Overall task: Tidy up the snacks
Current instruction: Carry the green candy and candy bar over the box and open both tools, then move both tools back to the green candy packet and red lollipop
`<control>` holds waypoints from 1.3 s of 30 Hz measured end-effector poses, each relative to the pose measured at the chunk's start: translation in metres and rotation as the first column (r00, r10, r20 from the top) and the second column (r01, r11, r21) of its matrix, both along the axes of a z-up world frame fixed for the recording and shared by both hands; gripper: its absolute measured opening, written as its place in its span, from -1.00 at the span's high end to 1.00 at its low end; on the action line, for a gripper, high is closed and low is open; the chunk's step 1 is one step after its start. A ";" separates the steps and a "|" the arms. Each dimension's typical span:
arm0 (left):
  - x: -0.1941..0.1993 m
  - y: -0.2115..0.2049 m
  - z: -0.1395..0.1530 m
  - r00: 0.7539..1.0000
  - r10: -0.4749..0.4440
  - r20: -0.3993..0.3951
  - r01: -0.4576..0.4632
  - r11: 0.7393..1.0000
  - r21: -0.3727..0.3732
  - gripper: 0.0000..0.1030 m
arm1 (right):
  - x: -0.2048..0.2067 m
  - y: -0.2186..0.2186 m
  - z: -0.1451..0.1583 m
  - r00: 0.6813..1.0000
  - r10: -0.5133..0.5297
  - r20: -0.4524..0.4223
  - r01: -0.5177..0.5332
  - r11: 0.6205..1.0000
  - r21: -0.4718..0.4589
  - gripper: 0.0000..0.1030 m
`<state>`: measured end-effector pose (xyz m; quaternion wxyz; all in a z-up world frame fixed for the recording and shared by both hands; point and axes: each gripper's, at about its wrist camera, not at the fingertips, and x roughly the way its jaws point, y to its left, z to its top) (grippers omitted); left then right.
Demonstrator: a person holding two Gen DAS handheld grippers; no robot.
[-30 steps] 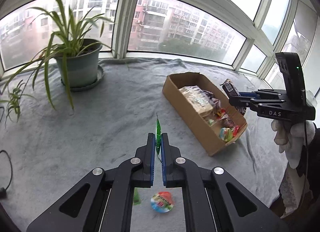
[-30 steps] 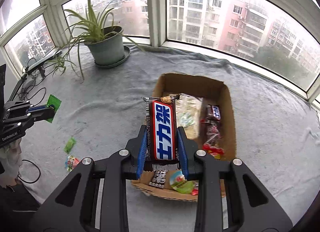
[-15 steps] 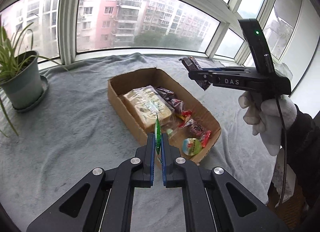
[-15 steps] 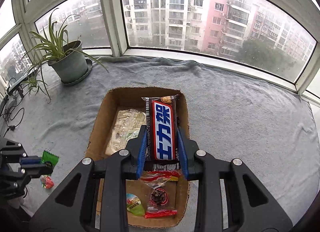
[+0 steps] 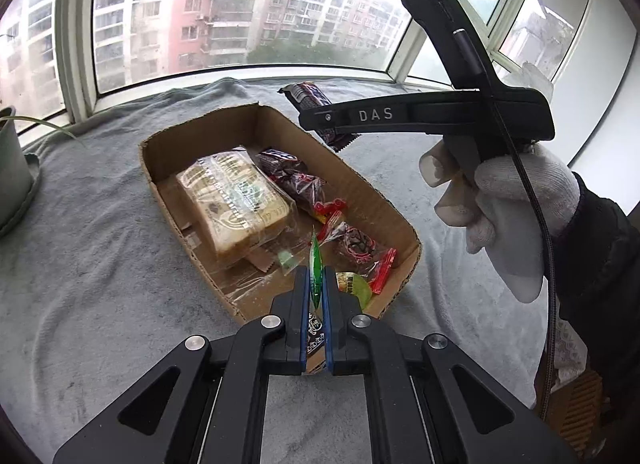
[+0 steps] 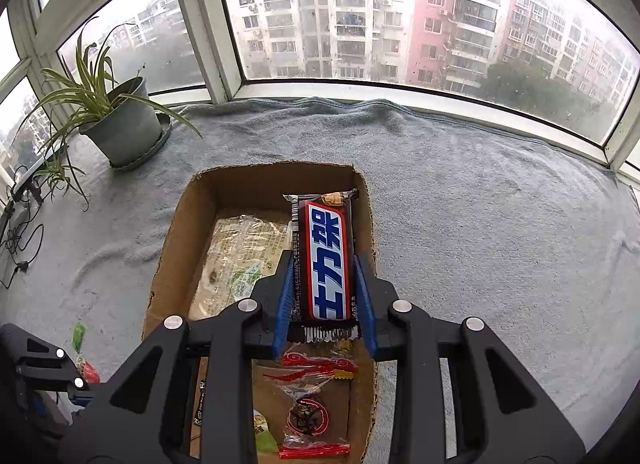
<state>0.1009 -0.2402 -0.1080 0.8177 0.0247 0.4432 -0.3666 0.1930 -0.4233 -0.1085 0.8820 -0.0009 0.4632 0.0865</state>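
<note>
the cardboard box (image 6: 276,183) sits on a grey blanket (image 6: 480,223) that covers the surface by the windows, and everything here is placed against it. the right tongs (image 6: 325,296) are clamped narrow on a dark chocolate bar (image 6: 326,260) with a blue and white label, held lengthwise above the box's right-hand half, its far end toward the box's far wall. the left tongs (image 5: 315,292) are pressed nearly together on a thin green sachet (image 5: 315,264), held edge-on above the near end of the box. inside the box lie a clear-wrapped pack of biscuits (image 5: 234,199) along its left side, dark candies in red-trimmed wrappers (image 5: 356,244) on its right side, and a small green-lidded cup (image 5: 354,284) at the near corner. a white-gloved hand (image 5: 500,207) grips the right tool to the right of the box. a potted plant (image 6: 116,123) stands well beyond the box's far left corner.
</note>
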 end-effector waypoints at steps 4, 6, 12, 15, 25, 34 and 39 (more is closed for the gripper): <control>0.000 -0.006 -0.003 1.000 -0.007 -0.011 0.007 1.000 0.006 0.90 | 0.002 0.001 -0.004 1.000 0.001 -0.007 -0.001 1.000 0.006 0.41; 0.001 -0.008 -0.004 1.000 -0.010 -0.017 0.010 1.000 0.009 0.69 | 0.001 0.003 -0.005 1.000 0.000 -0.004 0.000 1.000 -0.004 0.29; 0.000 -0.009 -0.005 1.000 -0.017 -0.015 0.017 0.999 0.027 0.48 | -0.007 0.003 0.008 0.999 -0.022 0.045 0.022 1.000 0.018 -0.47; -0.001 -0.007 -0.004 1.000 -0.015 -0.018 0.015 1.000 0.025 0.48 | -0.011 0.006 0.014 0.998 -0.022 0.060 0.022 1.000 0.004 -0.47; -0.005 0.002 0.008 1.000 0.002 0.004 -0.002 1.000 0.010 0.48 | -0.024 0.014 0.027 0.997 -0.019 0.080 0.019 1.000 -0.003 -0.48; -0.016 0.011 0.024 0.997 0.017 0.075 -0.019 1.000 0.021 0.15 | -0.047 0.015 0.050 0.990 -0.037 0.134 0.036 0.999 0.006 -0.70; -0.022 0.025 0.031 0.994 0.036 0.102 -0.039 0.999 0.024 -0.02 | -0.070 0.024 0.063 0.987 -0.032 0.160 0.028 0.999 0.028 -0.72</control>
